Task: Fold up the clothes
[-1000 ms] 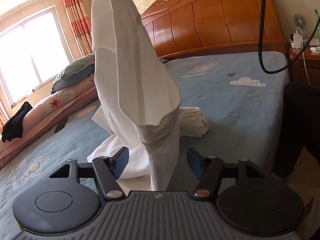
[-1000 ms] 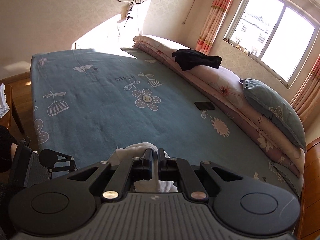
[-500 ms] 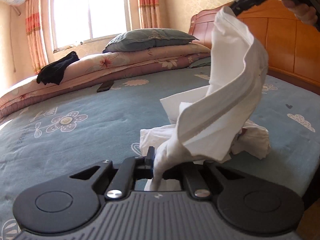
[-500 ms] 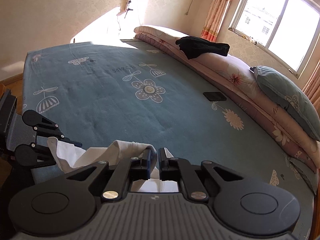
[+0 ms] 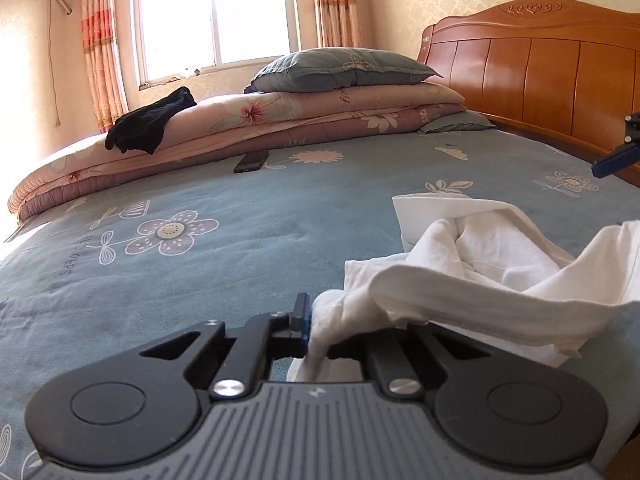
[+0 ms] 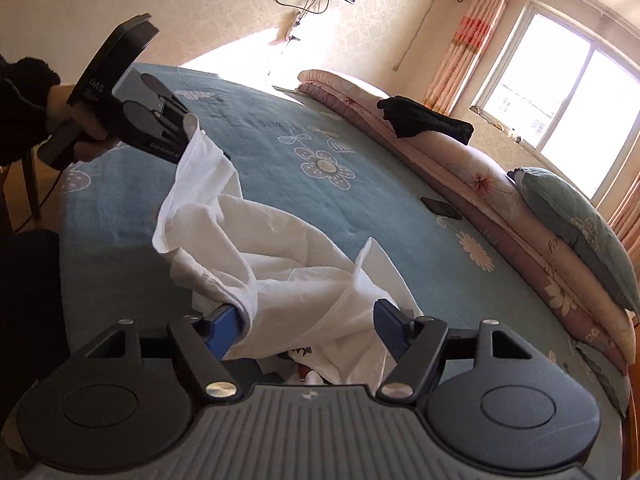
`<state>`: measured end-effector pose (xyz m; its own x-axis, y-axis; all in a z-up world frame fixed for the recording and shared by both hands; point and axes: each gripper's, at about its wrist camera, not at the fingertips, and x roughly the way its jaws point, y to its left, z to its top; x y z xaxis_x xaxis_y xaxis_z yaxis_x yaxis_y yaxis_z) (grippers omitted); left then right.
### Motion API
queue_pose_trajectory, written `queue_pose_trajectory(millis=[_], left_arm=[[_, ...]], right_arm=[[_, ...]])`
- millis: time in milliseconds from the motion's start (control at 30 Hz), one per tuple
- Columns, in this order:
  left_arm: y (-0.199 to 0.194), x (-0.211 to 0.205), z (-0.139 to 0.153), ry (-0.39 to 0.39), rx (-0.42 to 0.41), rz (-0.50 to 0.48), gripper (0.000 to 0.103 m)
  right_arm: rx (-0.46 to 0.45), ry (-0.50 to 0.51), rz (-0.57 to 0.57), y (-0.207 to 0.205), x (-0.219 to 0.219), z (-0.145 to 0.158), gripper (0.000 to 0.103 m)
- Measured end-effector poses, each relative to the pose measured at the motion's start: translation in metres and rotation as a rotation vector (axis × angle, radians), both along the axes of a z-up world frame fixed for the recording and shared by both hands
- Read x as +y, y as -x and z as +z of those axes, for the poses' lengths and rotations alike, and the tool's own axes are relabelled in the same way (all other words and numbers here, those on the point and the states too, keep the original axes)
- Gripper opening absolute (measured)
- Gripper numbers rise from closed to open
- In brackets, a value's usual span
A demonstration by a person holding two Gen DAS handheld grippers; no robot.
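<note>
Sunlit bedroom, blue flower-print bed sheet (image 5: 248,248) under everything. Left hand-held gripper (image 5: 310,326) clamped tight on a bunched edge of the white garment (image 6: 280,252), lifting that corner off the bed; rest of the cloth crumpled to its right and ahead. Right hand-held gripper (image 6: 308,328) with jaws opening, blue pads (image 6: 224,330) spread wide, folds of the garment lying loose between them, left pad touching cloth. Beyond the left hand-held gripper: black phone (image 5: 251,161), folded quilts (image 5: 280,120), grey pillow (image 5: 340,70), black garment (image 5: 152,124) on the quilts, wooden headboard (image 5: 540,76) off to the right.
</note>
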<state>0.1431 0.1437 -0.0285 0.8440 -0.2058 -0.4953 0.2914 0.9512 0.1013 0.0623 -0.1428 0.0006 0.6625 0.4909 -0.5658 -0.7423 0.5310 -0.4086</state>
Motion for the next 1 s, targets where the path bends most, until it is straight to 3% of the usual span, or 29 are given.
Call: queue_pose_trajectory(millis=[100, 300, 433, 500, 667, 800, 900, 933, 967, 1000], left_arm=[[-0.005, 0.002, 0.008, -0.005, -0.005, 0.019, 0.004], [-0.022, 0.013, 0.029, 0.000, -0.024, 0.072, 0.004], [-0.045, 0.036, 0.042, 0.109, 0.009, 0.132, 0.004], [-0.054, 0.041, 0.044, 0.128, 0.016, 0.138, 0.004], [-0.064, 0.035, 0.049, 0.120, 0.023, 0.136, 0.004], [-0.070, 0.033, 0.054, 0.120, 0.027, 0.131, 0.004], [-0.073, 0.035, 0.056, 0.137, 0.035, 0.130, 0.004], [-0.074, 0.036, 0.056, 0.141, 0.037, 0.130, 0.004], [-0.073, 0.036, 0.055, 0.137, 0.038, 0.132, 0.004], [-0.072, 0.036, 0.053, 0.131, 0.040, 0.133, 0.004]], right_arm=[[0.017, 0.028, 0.067, 0.015, 0.006, -0.026, 0.080], [-0.092, 0.115, 0.128, 0.034, 0.023, -0.062, 0.083], [-0.279, 0.211, 0.149, 0.039, 0.032, -0.080, 0.083], [-0.356, 0.253, 0.178, 0.040, 0.038, -0.090, 0.090], [-0.559, 0.379, 0.290, 0.054, 0.060, -0.129, 0.090], [-0.775, 0.382, 0.274, 0.054, 0.084, -0.151, 0.090], [-0.837, 0.394, 0.236, 0.041, 0.105, -0.156, 0.088], [-0.827, 0.409, 0.227, 0.037, 0.111, -0.156, 0.084], [-0.801, 0.423, 0.221, 0.033, 0.115, -0.153, 0.062], [-0.750, 0.424, 0.218, 0.032, 0.117, -0.146, 0.027]])
